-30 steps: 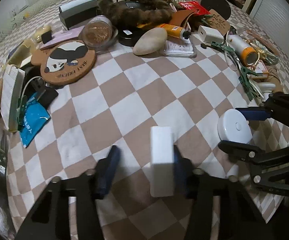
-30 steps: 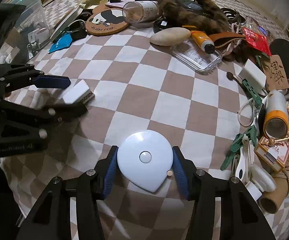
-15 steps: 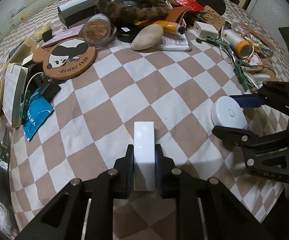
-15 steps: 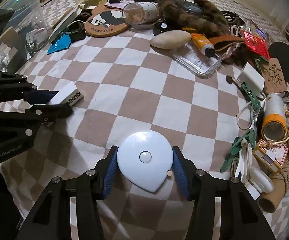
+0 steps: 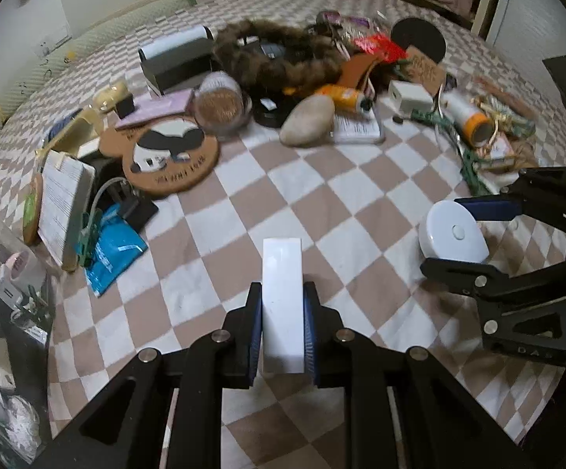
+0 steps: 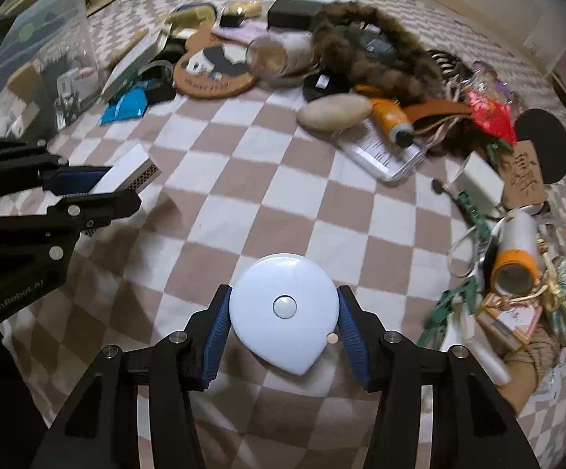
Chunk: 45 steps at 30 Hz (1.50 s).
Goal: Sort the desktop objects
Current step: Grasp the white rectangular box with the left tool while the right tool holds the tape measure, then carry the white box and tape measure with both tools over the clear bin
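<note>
- Left gripper (image 5: 283,326) pinching white box (image 5: 283,305), apparently lifted off checkered cloth (image 5: 243,179).
- Right gripper (image 6: 283,326) clamped on white round tape measure (image 6: 283,305).

Under your grippers lies a brown-and-white checked cloth (image 5: 322,203), its middle bare. At the far side you have a heap: a fur band (image 5: 279,54), a dark box (image 5: 177,60), a beige oval stone (image 5: 308,121), an orange tube (image 5: 345,95) and a clear case (image 6: 384,152). On the far left lie a round panda coaster (image 5: 171,156) and a blue packet (image 5: 114,246). On the right rest a white charger (image 5: 408,95) and an orange-capped bottle (image 5: 466,117).
</note>
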Each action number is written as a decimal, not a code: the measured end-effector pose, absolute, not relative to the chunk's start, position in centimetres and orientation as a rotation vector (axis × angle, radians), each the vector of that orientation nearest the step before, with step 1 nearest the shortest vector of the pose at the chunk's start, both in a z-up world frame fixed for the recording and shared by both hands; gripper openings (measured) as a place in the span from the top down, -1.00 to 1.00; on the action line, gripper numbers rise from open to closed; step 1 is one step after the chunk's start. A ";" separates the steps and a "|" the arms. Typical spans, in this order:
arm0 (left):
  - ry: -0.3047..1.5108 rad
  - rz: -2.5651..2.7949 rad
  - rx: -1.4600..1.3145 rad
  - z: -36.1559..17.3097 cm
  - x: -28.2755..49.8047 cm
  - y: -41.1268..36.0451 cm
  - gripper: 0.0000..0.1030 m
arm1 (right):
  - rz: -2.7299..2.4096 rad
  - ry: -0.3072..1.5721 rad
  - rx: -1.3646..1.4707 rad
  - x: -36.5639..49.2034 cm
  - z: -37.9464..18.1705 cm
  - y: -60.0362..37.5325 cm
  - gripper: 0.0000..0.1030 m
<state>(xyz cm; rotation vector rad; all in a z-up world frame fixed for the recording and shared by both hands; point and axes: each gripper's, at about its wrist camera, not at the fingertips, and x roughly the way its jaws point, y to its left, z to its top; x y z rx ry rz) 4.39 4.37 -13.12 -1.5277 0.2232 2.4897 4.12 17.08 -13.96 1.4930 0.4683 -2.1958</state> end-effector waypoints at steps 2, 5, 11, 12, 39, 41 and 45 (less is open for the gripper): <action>0.214 2.514 -1.505 -12.5 4.2 4.2 0.63 | -2.220 0.460 1.477 3.9 -13.2 17.2 -0.04; 0.197 2.547 -1.467 -11.5 4.0 3.8 0.63 | -2.263 0.436 1.444 3.6 -11.6 17.9 -0.04; 0.168 2.613 -1.380 -9.0 4.3 3.2 0.63 | -2.341 0.387 1.358 2.9 -8.3 17.8 -0.04; 0.165 2.624 -1.365 -8.6 4.4 3.0 0.63 | -2.356 0.382 1.338 2.9 -7.5 17.8 -0.04; 0.015 2.921 -0.947 6.0 8.7 -5.2 0.63 | -2.542 0.227 0.826 4.4 7.7 12.7 -0.04; 0.012 2.949 -0.922 7.2 9.1 -6.2 0.63 | -2.532 0.224 0.807 4.6 8.2 11.9 -0.04; 0.018 3.005 -0.874 9.4 10.1 -8.3 0.63 | -2.511 0.243 0.750 5.3 9.5 9.4 -0.04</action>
